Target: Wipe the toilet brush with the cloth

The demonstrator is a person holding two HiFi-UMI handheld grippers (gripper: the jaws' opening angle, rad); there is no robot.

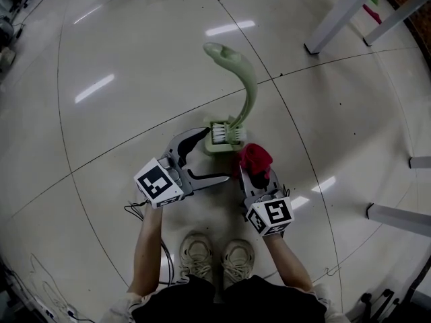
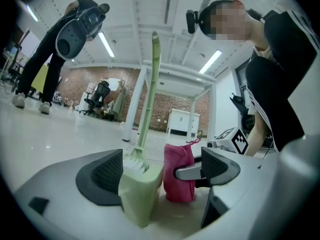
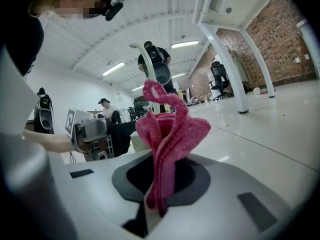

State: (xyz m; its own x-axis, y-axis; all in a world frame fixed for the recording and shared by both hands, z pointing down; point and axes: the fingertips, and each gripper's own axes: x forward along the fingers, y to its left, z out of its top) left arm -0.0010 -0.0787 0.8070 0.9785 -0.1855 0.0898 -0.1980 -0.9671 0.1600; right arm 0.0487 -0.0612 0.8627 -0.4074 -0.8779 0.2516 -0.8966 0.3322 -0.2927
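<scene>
The brush (image 1: pixel 252 89) stands at the middle of the head view, its pale green handle curving up and away from a matching holder (image 1: pixel 225 136) that sits on the glossy tiled surface (image 1: pixel 135 59); white bristles show at the holder's mouth. In the left gripper view the handle (image 2: pixel 148 99) rises tall at centre and the holder (image 2: pixel 140 196) fills the low middle. The red-pink cloth (image 1: pixel 255 157) is bunched just right of the holder, close against it. The right tongs (image 1: pixel 258 173) are clamped tight on the cloth's lower part; in the right gripper view the cloth (image 3: pixel 167 134) stands up in folds from between the closed pads of the tongs (image 3: pixel 160 176). The left tongs (image 1: pixel 209 159) are spread wide, and in their own view (image 2: pixel 160 171) the holder stands between the pads, close to the left-hand one, with the cloth (image 2: pixel 178 174) beside the right-hand one. Whether either pad touches the holder is unclear. The person's shoes (image 1: pixel 212 254) show at bottom centre, white table legs (image 1: pixel 337 15) at upper right.
</scene>
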